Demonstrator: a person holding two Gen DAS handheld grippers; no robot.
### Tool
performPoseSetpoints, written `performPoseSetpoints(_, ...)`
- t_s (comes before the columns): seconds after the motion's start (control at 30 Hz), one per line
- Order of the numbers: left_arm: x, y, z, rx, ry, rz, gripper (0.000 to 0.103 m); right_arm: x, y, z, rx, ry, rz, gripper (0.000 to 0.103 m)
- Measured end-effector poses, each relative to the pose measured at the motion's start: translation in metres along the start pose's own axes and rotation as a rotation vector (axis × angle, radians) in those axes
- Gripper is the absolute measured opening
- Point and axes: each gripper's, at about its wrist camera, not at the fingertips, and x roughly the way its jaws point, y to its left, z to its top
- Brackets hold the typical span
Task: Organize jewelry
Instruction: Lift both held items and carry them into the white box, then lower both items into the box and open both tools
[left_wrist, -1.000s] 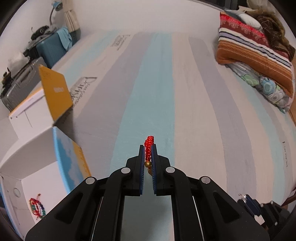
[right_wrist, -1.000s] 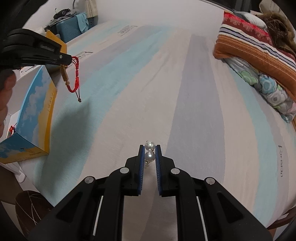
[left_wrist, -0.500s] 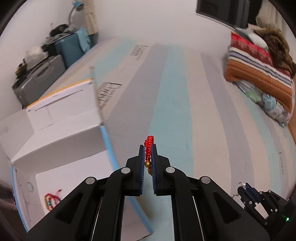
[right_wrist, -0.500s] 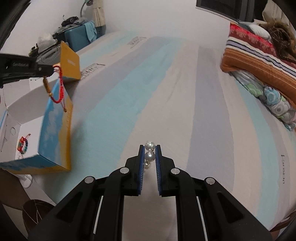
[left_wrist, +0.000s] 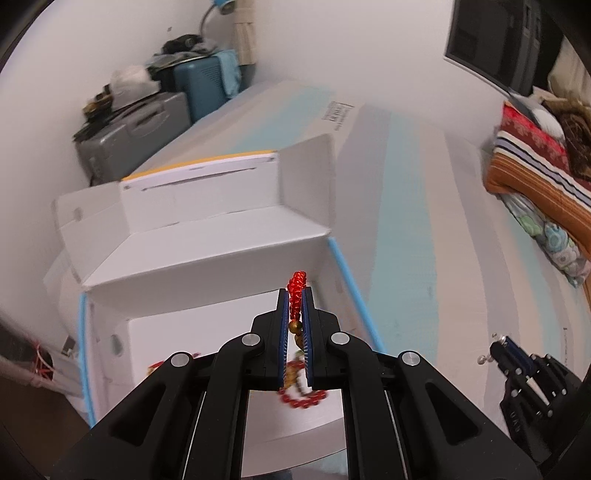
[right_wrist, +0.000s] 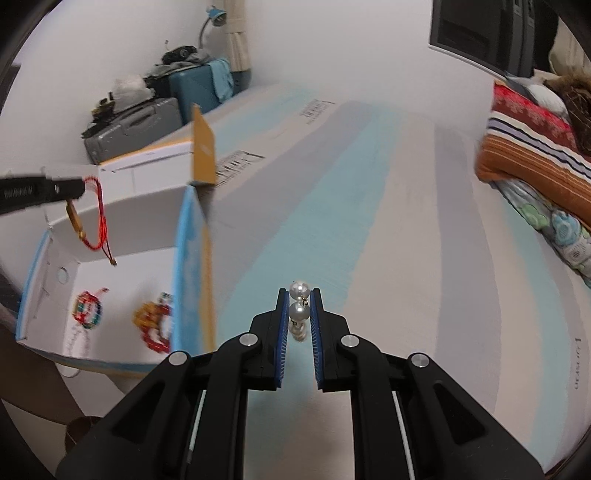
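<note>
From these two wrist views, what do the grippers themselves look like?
Both the left gripper and the right gripper are matte black plastic linkages with round silver pivot pins. Two flat parallel fingers carry ribbed blue pads. In the right wrist view, small white lettering marks the left one's side.

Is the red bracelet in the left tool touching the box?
Apart. The right wrist view shows the red bracelet dangling from the left tool, above the box floor.
</note>
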Motion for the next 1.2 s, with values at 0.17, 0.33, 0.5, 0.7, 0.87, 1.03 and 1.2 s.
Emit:
performPoseSetpoints(0.17,-0.005,0.040,-0.011,-0.040,0.006,0.034,0.006,-0.008,0.037,0.011,-0.024,-0.034,0.063,0.011)
performPoseSetpoints(0.33,-0.005,0.074,-0.022,-0.068,0.015,0.062,0.006,-0.006,0.085,0.017,-0.074,-0.039,0.117,0.011)
performPoseSetpoints(0.5,0.001,0.104,-0.036,-0.089,0.037,0.094,0.006,0.009,0.133,0.014,-0.139,-0.008,0.168,0.011)
performPoseSetpoints(0.7,0.014,0.132,-0.054,-0.121,0.064,0.118,0.006,0.041,0.180,0.007,-0.200,0.078,0.186,0.011)
performPoseSetpoints(0.87,0.034,0.148,-0.065,-0.143,0.107,0.138,0.006,0.070,0.197,0.004,-0.215,0.151,0.179,0.011)
performPoseSetpoints(1.03,0.055,0.155,-0.072,-0.151,0.145,0.146,0.006,0.095,0.206,0.000,-0.227,0.207,0.157,0.011)
performPoseSetpoints(1.2,0.070,0.153,-0.077,-0.148,0.167,0.138,0.007,0.109,0.206,-0.003,-0.229,0.229,0.144,0.011)
